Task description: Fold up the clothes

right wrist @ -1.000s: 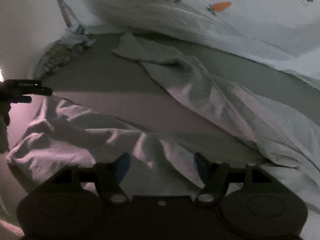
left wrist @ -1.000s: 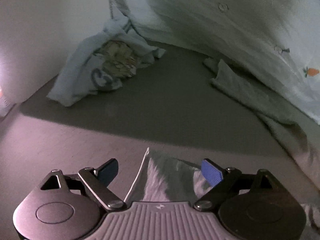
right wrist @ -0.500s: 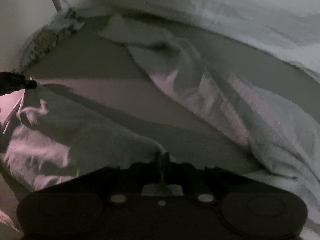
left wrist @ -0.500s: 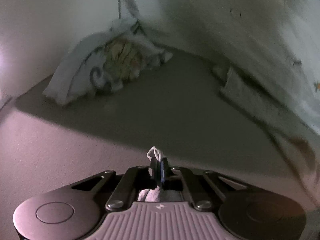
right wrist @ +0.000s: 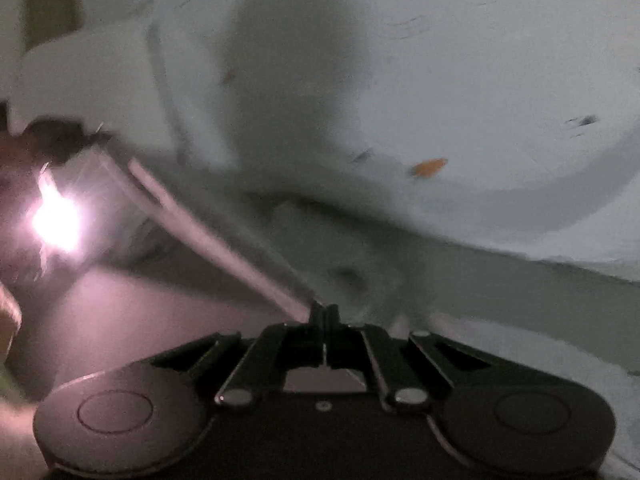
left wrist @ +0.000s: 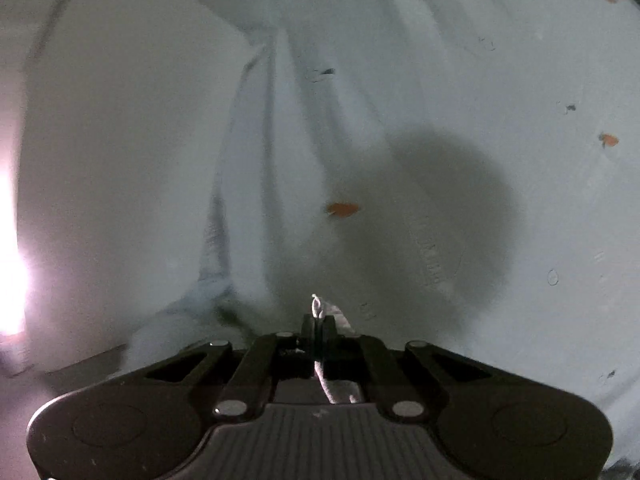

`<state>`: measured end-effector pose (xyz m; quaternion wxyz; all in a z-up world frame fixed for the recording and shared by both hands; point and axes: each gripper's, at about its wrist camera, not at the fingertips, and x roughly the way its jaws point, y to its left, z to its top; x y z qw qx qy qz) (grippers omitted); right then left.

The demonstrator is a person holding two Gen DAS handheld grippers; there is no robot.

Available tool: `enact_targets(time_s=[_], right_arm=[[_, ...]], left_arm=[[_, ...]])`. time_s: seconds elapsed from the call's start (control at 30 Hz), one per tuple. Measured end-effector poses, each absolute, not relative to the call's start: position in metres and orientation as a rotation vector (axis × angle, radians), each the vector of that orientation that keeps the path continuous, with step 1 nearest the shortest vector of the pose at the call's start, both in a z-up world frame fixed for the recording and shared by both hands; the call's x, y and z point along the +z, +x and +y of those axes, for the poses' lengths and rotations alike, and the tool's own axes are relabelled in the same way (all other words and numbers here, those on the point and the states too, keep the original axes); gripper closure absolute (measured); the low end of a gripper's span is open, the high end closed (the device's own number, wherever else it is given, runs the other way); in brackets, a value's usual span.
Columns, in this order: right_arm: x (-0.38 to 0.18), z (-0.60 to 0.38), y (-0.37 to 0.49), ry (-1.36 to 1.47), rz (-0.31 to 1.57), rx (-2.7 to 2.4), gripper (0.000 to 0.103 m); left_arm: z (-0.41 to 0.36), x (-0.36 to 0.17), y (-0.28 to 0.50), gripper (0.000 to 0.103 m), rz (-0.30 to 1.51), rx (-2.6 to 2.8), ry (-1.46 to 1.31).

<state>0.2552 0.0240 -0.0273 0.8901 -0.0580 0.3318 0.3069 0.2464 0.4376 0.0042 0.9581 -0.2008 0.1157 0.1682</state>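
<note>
My left gripper (left wrist: pixel 319 326) is shut on an edge of a pale grey garment (left wrist: pixel 324 310); a tuft of cloth sticks out above the closed fingers. My right gripper (right wrist: pixel 325 316) is shut on another edge of the same garment (right wrist: pixel 224 236), which stretches taut up and to the left toward the left gripper (right wrist: pixel 60 140), seen blurred. Both grippers are raised off the surface. Most of the garment hangs below, out of view.
A white quilt with small orange carrot prints (left wrist: pixel 440 100) fills the background of both views (right wrist: pixel 500 120). A white wall (left wrist: pixel 120 160) is on the left. A bright light glares at the left edge (right wrist: pixel 56 220). The grey bed surface (right wrist: pixel 140 320) lies below.
Both grippers went from open over the garment to shut on it. They have since lifted and tilted up, so the views now face the quilt and wall instead of the bed.
</note>
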Motion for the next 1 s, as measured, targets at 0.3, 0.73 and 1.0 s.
enact_targets(time_s=[0.3, 0.73, 1.0], right_arm=[[-0.114, 0.028, 0.221, -0.057, 1.059, 0.738, 0.062], [-0.101, -0.147, 0.233, 0.213, 0.915, 0.057, 0.034], [-0.138, -0.345, 0.215, 0.466, 0.871, -0.446, 0.025]], left_arm=[[0.452, -0.110, 0.153, 0.089, 0.660, 0.674, -0.493], [0.338, -0.116, 0.209, 0.038, 0.736, 0.419, -0.402], [0.209, -0.159, 0.234, 0.034, 0.903, 0.275, -0.247]])
